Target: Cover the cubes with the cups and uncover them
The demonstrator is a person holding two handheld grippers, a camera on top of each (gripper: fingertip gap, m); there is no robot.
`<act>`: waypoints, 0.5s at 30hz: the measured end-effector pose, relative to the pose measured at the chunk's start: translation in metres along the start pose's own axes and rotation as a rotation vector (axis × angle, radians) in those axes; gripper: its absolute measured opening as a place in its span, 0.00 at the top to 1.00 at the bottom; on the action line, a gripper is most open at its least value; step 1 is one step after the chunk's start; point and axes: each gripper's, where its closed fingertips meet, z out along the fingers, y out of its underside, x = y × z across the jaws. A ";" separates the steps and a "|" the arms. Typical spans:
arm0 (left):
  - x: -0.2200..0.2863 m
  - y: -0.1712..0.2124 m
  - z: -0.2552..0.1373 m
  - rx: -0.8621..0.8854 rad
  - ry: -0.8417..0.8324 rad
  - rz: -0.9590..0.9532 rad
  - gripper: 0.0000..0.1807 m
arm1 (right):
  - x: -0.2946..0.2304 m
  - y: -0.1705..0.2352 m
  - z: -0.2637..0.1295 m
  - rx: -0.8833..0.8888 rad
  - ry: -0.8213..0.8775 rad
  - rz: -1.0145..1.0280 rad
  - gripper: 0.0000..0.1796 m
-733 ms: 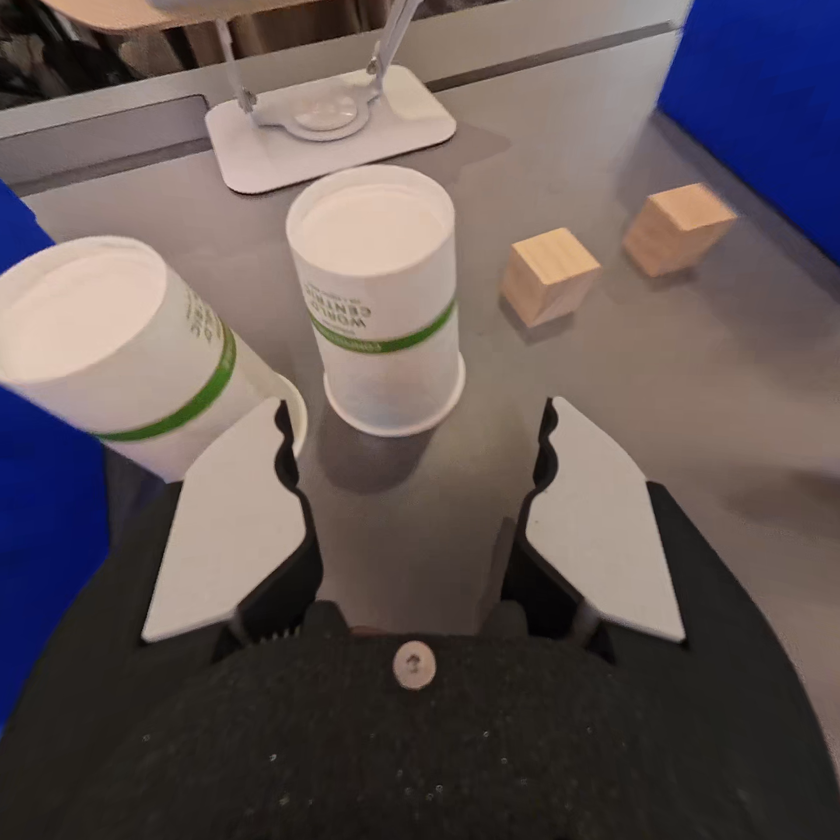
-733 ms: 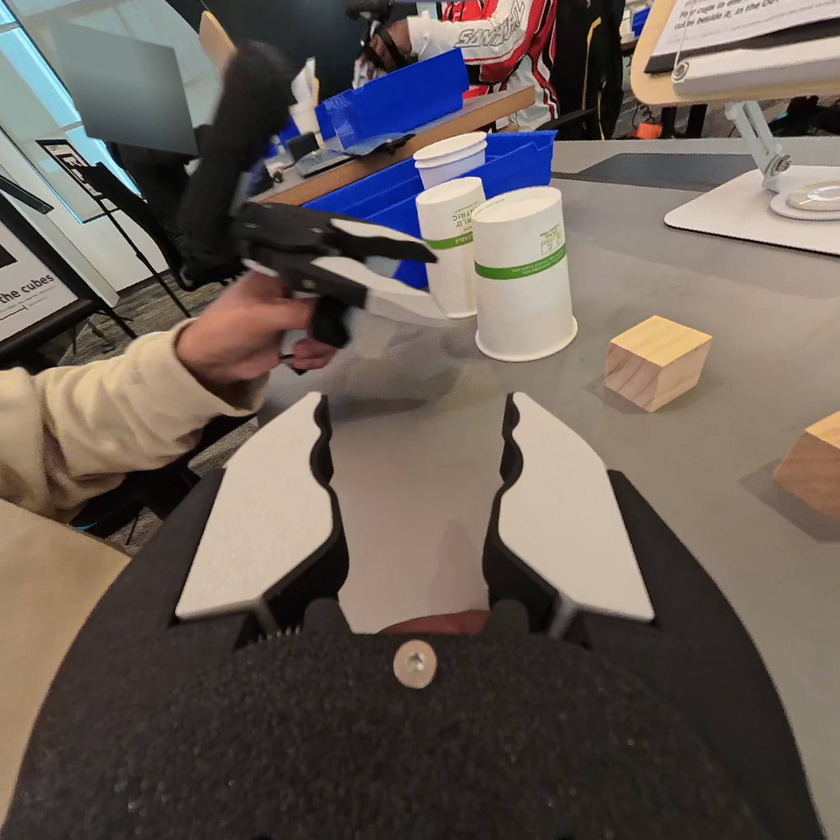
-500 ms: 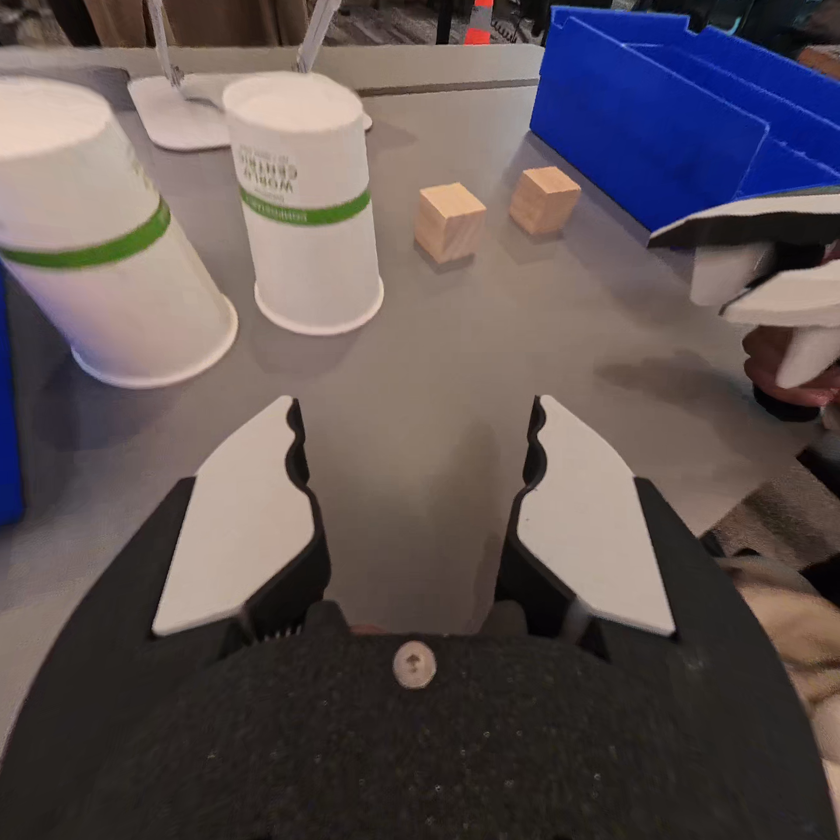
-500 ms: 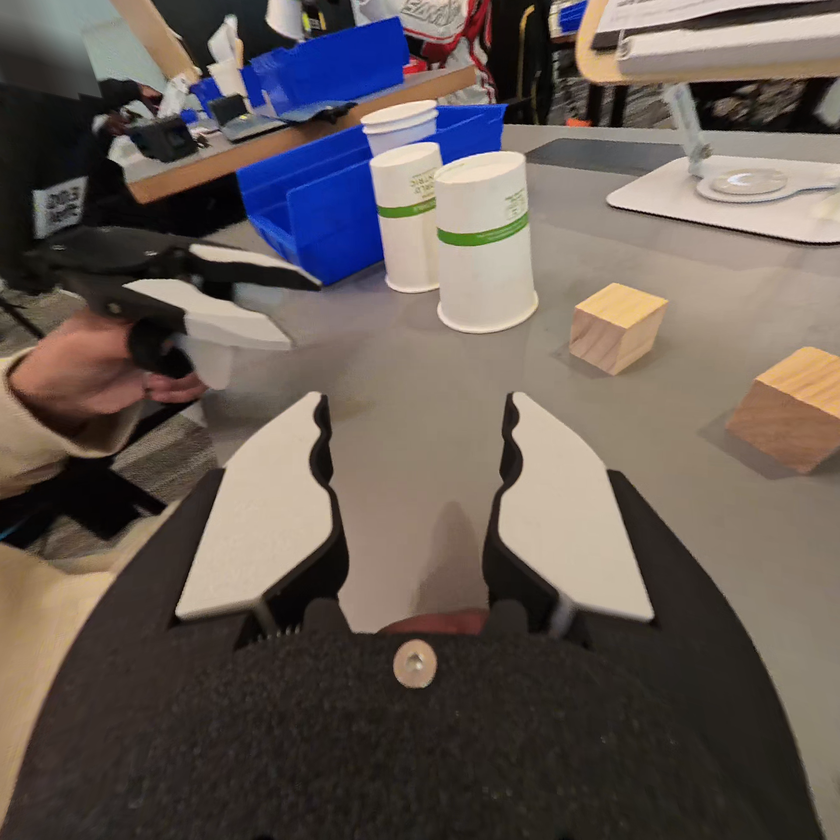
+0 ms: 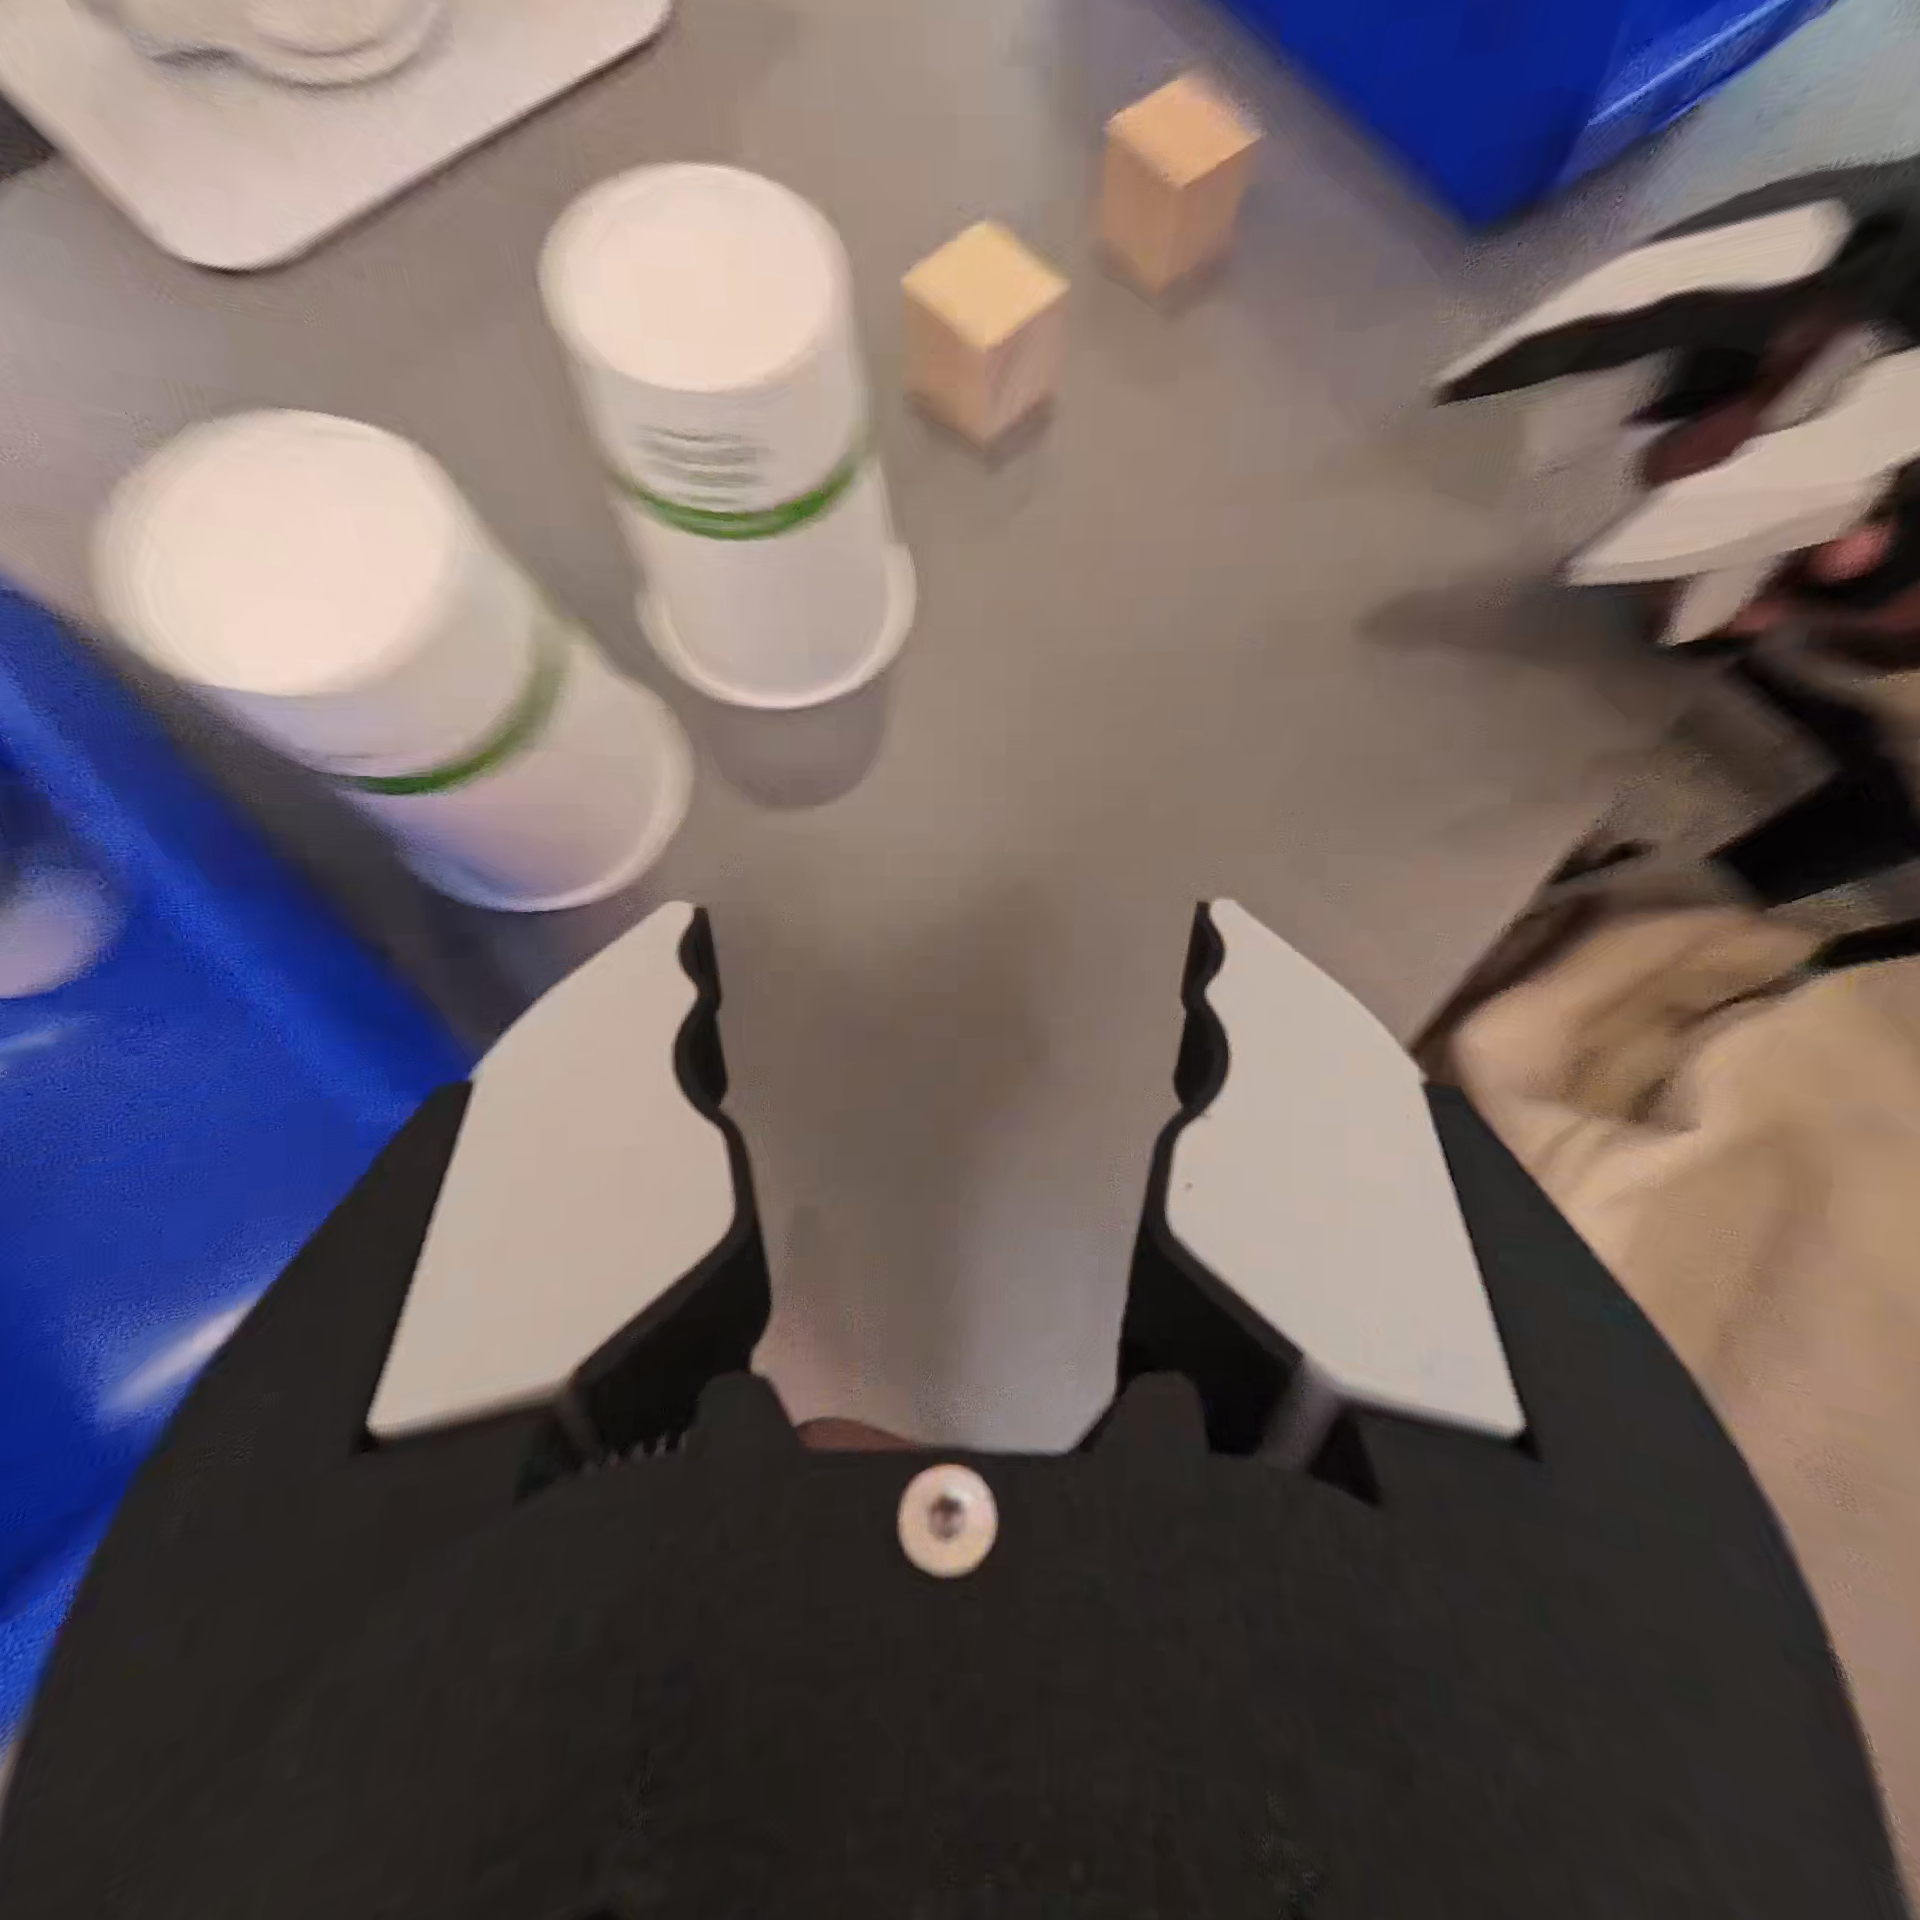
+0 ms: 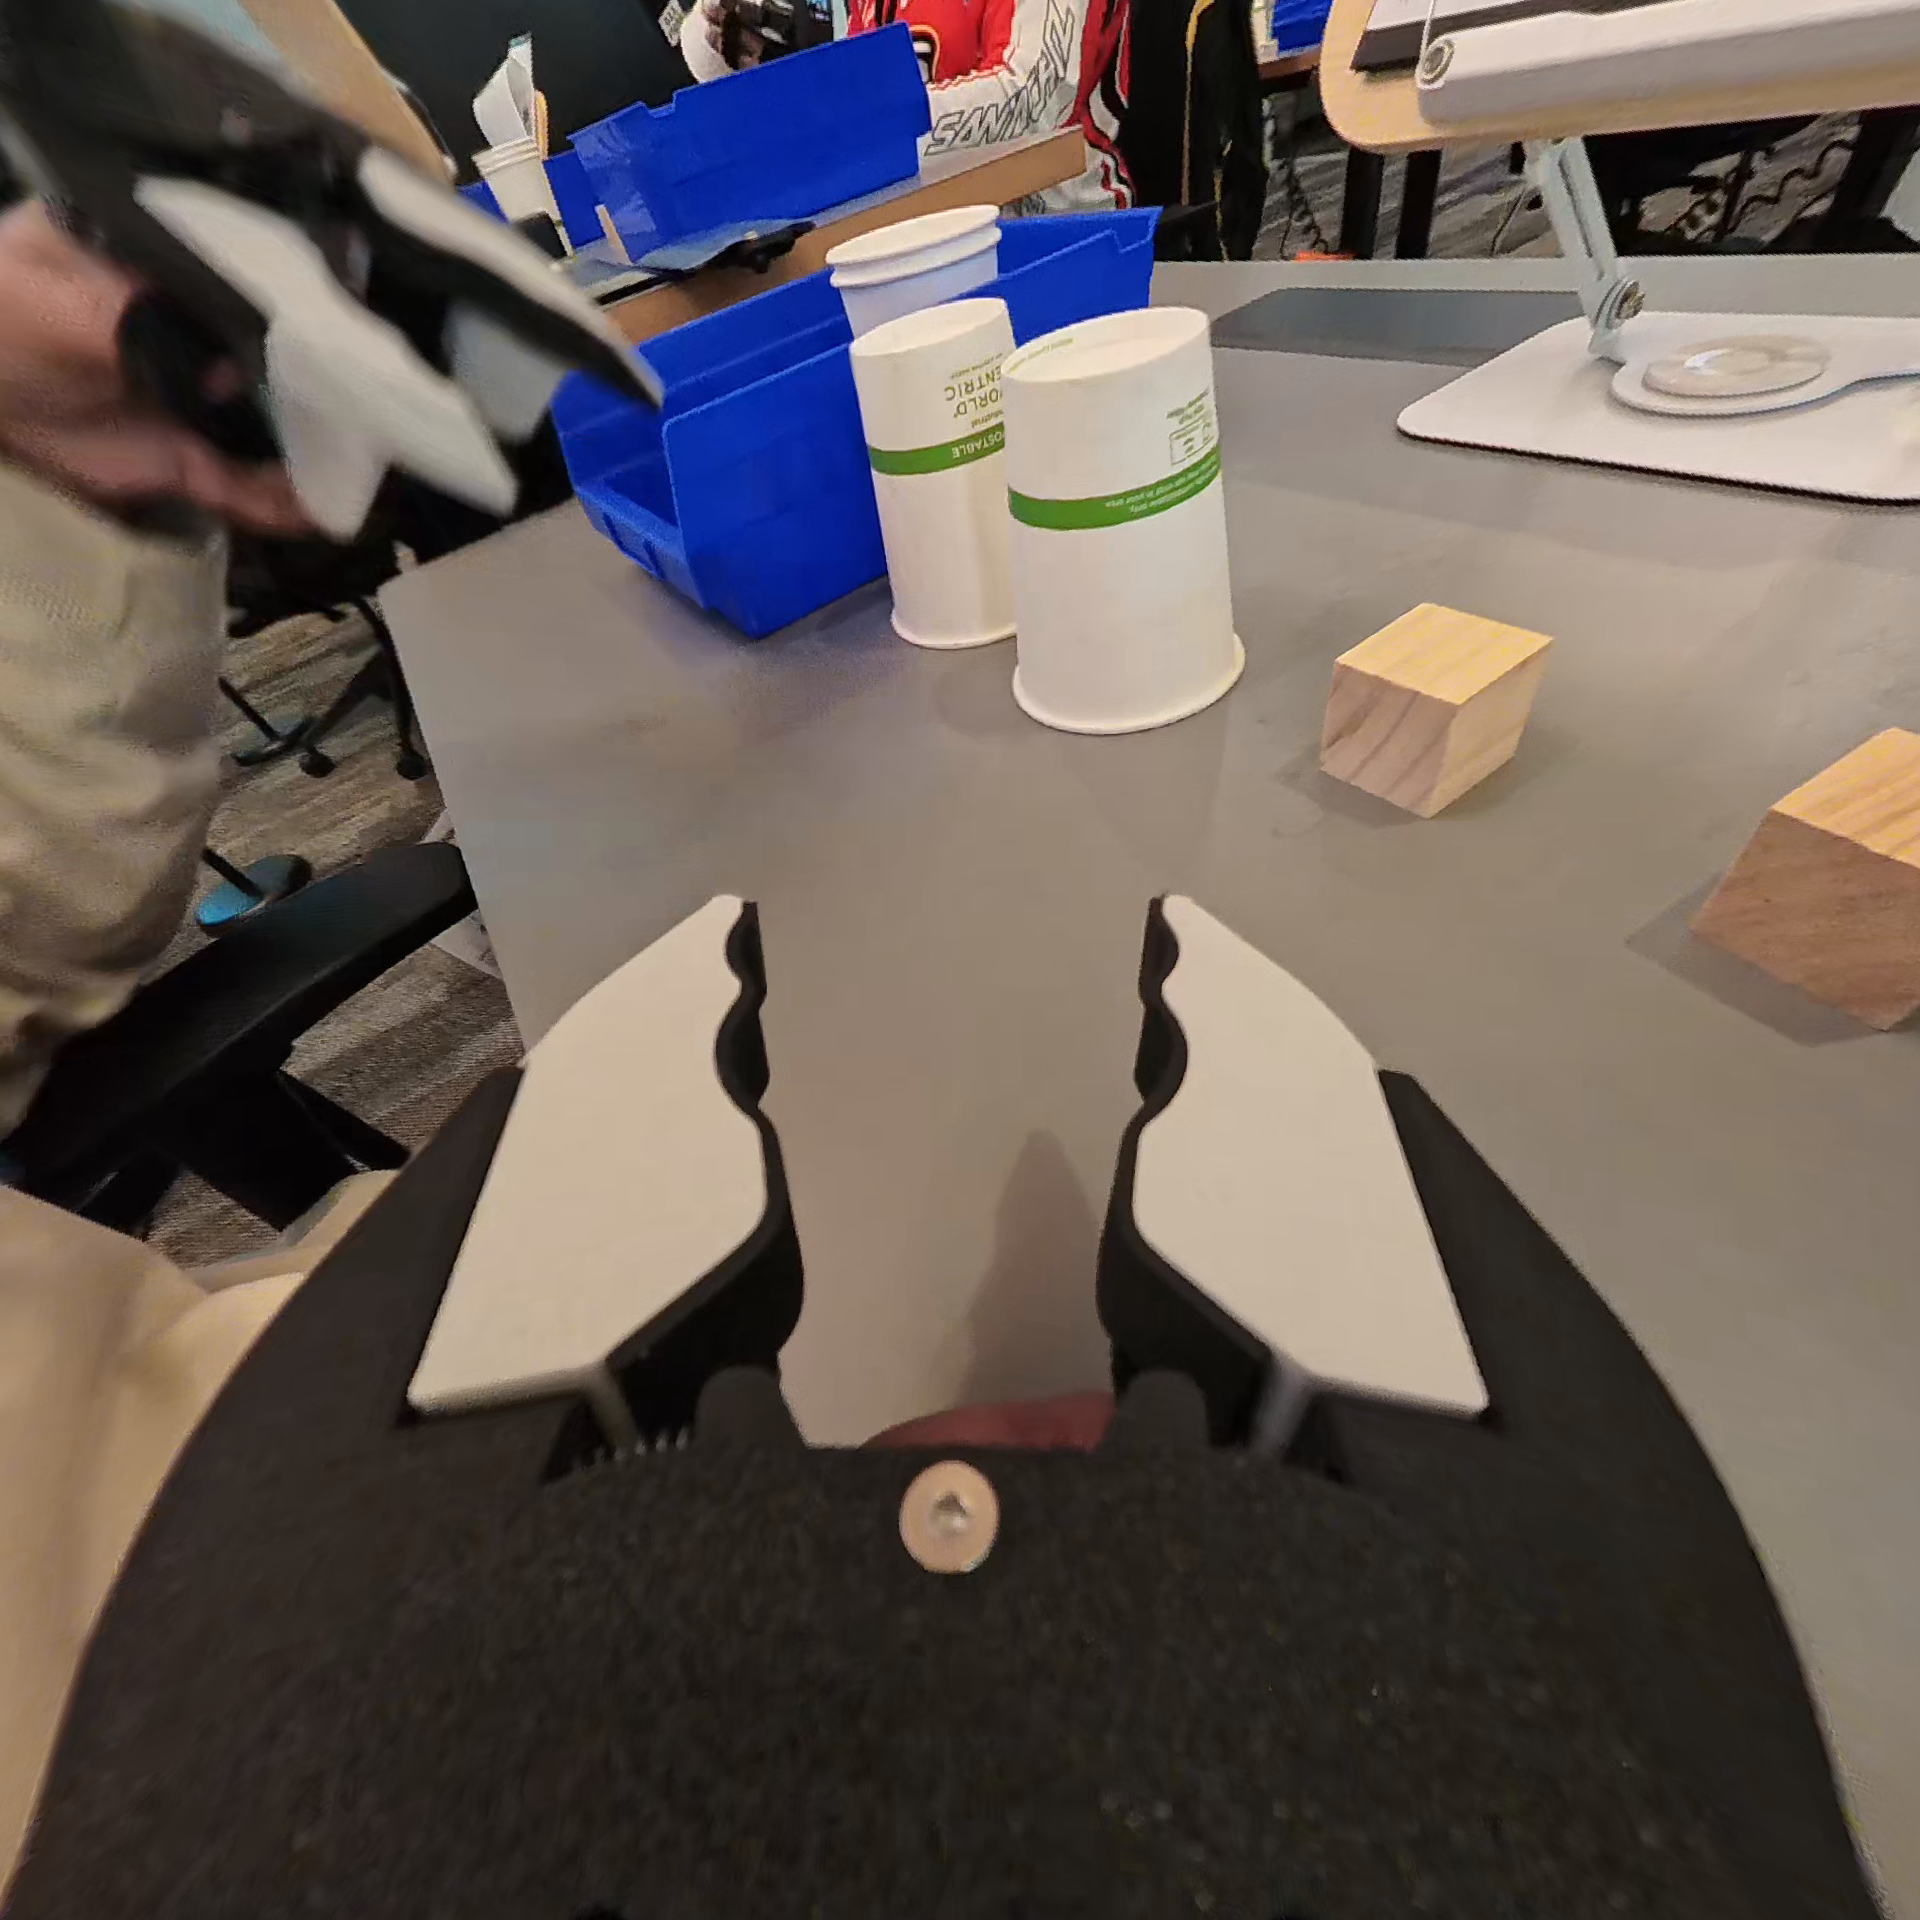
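Observation:
Two white paper cups with green bands stand upside down on the grey table: one (image 5: 727,436) (image 6: 1122,530) nearer the cubes, the other (image 5: 364,644) (image 6: 940,468) beside the blue bin. Two wooden cubes (image 5: 982,327) (image 5: 1174,177) lie uncovered to their right; they show in the right wrist view as a nearer cube (image 6: 1429,707) and one at the frame edge (image 6: 1829,883). My left gripper (image 5: 951,914) is open and empty, held high above the table. My right gripper (image 6: 951,909) is open and empty over the table's front part.
A blue bin (image 6: 748,457) (image 5: 156,1091) stands left of the cups, with another cup (image 6: 914,265) inside. A second blue bin (image 5: 1507,94) is at the right. A white stand base (image 6: 1683,416) (image 5: 312,104) sits at the back. A chair (image 6: 229,1039) is beside the table.
My left gripper has risen and tilted down, so it sees the cups and cubes from above, with motion blur. My right gripper has shifted slightly. Both stay open and empty.

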 end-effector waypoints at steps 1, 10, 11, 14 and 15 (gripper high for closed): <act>-0.026 -0.008 -0.010 -0.039 -0.058 0.045 0.54 | 0.000 0.001 0.000 -0.005 -0.011 0.009 0.62; -0.224 -0.029 -0.012 -0.487 -0.264 0.316 0.66 | 0.006 0.000 -0.005 -0.006 -0.009 0.018 0.63; -0.228 -0.026 -0.008 -0.523 -0.230 0.309 0.69 | 0.006 0.000 -0.005 -0.006 -0.012 0.025 0.63; -0.242 -0.021 0.000 -0.580 -0.197 0.300 0.74 | 0.008 0.000 -0.006 -0.005 -0.017 0.038 0.63; -0.244 -0.020 0.002 -0.587 -0.182 0.289 0.75 | 0.008 0.000 -0.007 -0.005 -0.017 0.040 0.63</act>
